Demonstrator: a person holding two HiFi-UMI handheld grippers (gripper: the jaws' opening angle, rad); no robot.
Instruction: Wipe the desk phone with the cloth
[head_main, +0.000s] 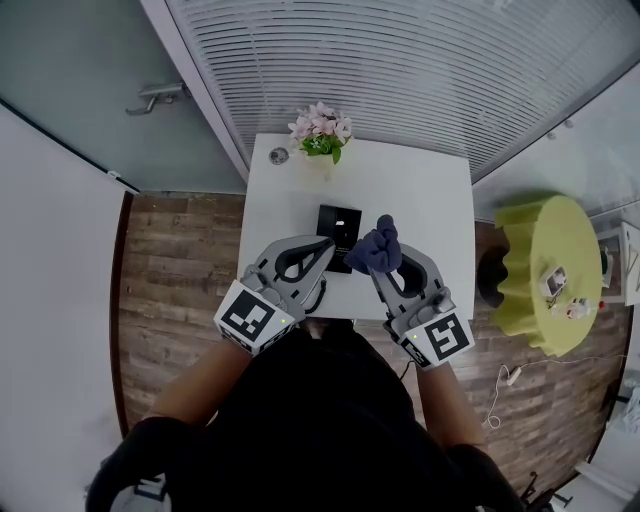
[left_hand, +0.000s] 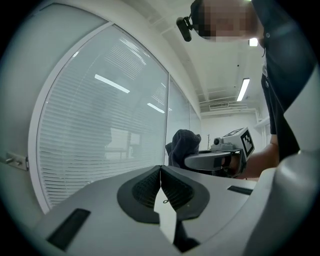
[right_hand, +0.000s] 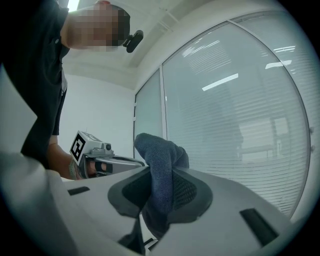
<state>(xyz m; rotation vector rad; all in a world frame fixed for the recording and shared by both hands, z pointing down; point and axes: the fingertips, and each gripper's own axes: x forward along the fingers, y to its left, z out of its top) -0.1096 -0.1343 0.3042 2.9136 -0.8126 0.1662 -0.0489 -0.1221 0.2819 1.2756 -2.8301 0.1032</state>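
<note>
The fingers (right_hand: 192, 192) of your right gripper (head_main: 388, 262) clamp the dark cloth (right_hand: 157, 160); your left gripper (head_main: 322, 246) is closed on nothing. Wiping looks not yet begun. Only the head view shows the phone (head_main: 338, 224) on the counter (head_main: 420, 200), just beside the cloth; both gripper views face the window blinds (right_hand: 260, 125) instead.

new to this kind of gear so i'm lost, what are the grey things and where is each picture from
No robot: a person holds a gripper in each hand. The top-down picture comes from a camera on the person's head; the other two from cameras riding on each gripper, looking along its fingers. The left gripper is shut and empty. The right gripper pinches a dark blue cloth. Below, a white table carries a black desk phone and pink flowers.
</note>
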